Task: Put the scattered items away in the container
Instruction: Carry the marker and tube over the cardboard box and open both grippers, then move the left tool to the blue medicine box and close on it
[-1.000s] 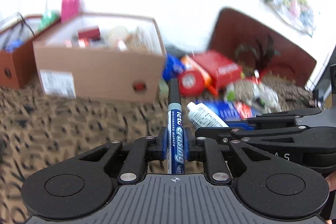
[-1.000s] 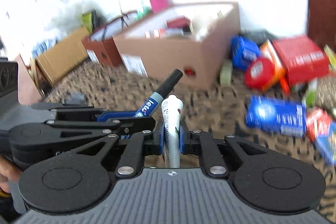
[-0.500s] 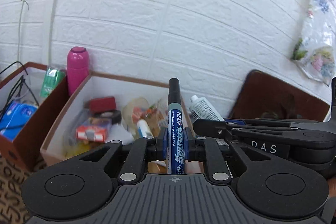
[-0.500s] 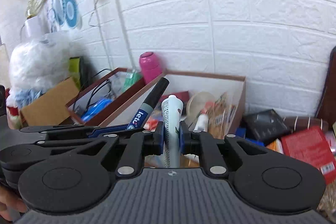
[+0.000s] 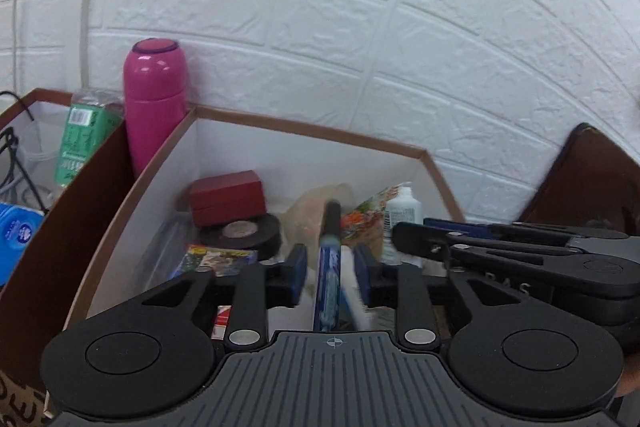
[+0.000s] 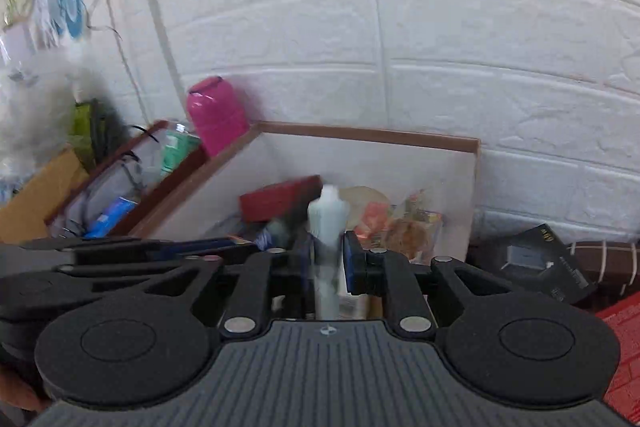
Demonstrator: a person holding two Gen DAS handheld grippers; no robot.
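Both grippers hover side by side over the open cardboard box (image 5: 304, 129), which also shows in the right wrist view (image 6: 360, 135). My left gripper (image 5: 330, 269) has its jaws apart; the blue whiteboard marker (image 5: 329, 275) is blurred and loose between them, above the box. My right gripper (image 6: 326, 259) is also opened; the white tube (image 6: 326, 227) is blurred between its pads, over the box. The box holds a red case (image 5: 228, 195), a black tape roll (image 5: 244, 233) and packets.
A pink flask (image 5: 154, 103) stands behind the box's left corner. A second brown box (image 5: 60, 167) with cables and a green pack sits to the left. A black box (image 6: 540, 267) and a red box (image 6: 624, 347) lie to the right. The white brick wall is close behind.
Both grippers moved from the floor up and forward over the box. Both jaws have now opened, and the marker and the tube are slipping down, blurred.
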